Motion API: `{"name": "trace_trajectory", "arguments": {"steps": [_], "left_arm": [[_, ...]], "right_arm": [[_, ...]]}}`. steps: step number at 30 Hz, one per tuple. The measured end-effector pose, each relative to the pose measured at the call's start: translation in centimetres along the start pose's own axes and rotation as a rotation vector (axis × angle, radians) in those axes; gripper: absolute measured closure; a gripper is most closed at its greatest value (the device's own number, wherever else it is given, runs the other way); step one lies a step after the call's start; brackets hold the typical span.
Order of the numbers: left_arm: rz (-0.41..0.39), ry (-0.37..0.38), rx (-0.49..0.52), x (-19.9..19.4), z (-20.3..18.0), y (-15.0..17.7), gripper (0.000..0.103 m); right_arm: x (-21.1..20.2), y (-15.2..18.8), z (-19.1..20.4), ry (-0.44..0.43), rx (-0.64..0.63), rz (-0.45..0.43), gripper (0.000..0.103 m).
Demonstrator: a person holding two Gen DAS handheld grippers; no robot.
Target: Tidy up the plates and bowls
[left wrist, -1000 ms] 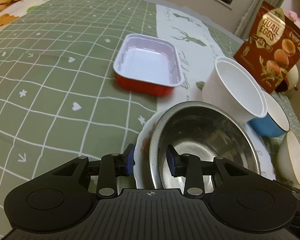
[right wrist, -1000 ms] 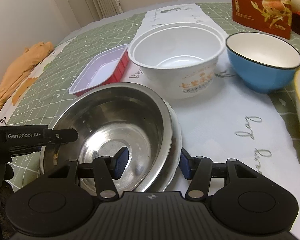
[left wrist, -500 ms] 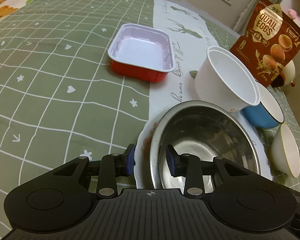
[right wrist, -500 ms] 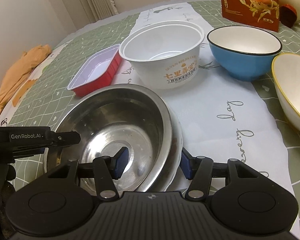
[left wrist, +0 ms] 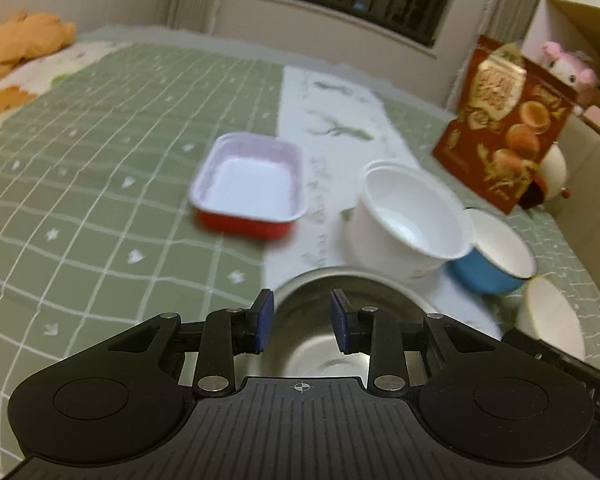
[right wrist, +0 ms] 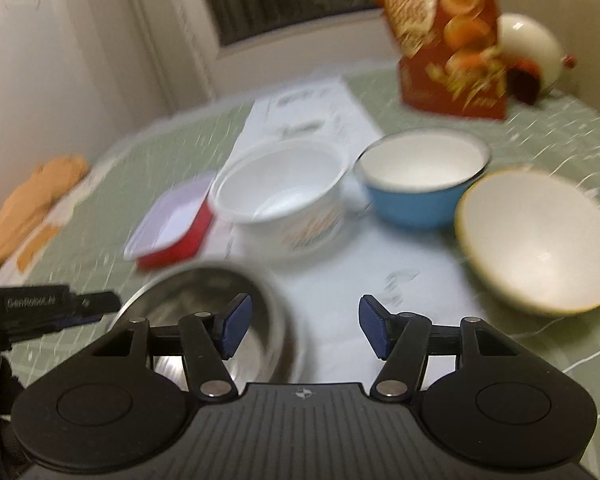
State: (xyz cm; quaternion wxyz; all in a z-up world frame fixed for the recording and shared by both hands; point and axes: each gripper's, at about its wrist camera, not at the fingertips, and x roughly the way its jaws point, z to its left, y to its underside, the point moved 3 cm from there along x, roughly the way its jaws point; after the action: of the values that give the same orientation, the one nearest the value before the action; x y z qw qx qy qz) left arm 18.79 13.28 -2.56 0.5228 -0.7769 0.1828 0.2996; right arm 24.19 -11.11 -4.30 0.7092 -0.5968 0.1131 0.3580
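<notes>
1. Steel bowl (left wrist: 352, 312): round, shiny, directly below my left gripper (left wrist: 302, 326), whose jaws are closing, gripping nothing.
2. Right gripper (right wrist: 302, 330): jaws opening, empty, bowl's rim beside left pad.
3. Cream bowl (right wrist: 540, 240): smooth, whole only in right view.

Black tongs (left wrist: 300, 322), blue pads (right wrist: 235, 326), silver screws.

Little can be read — both views are blurred. In the right wrist view, the black body of the left gripper (right wrist: 40, 304) at the left edge carries pale lettering that looks like "GenRobot.AI". The red snack pouch (right wrist: 448, 36) and the white tub (right wrist: 280, 196) bear print — too smeared to make out.
</notes>
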Motion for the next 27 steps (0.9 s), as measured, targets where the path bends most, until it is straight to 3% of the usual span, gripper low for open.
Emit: {"name": "trace_trajectory", "arguments": {"steps": [7,13,19,22,27], "left_arm": [[-0.013,0.166,0.041,-0.3,-7.2,0.0,0.069],[0.051,0.338,0.047,1.8,-14.3,0.7,0.069],[0.146,0.337,0.078,5.5,-19.6,3.4,0.069],[0.184,0.306,0.078,7.3,-20.8,4.4,0.069],[0.184,0.247,0.091,8.8,-21.3,4.9,0.069]], "right_arm": [[-3.7,-3.7,-8.2,0.149,-0.012,-0.145,0.037],[-4.4,-4.9,-16.9,0.246,0.018,-0.075,0.035],[-3.8,-3.2,-20.5,0.382,-0.036,0.002,0.026],[-4.5,-2.4,-21.2,0.335,-0.042,-0.014,0.026],[-3.9,-2.6,-23.1,0.240,0.051,0.002,0.026]]}}
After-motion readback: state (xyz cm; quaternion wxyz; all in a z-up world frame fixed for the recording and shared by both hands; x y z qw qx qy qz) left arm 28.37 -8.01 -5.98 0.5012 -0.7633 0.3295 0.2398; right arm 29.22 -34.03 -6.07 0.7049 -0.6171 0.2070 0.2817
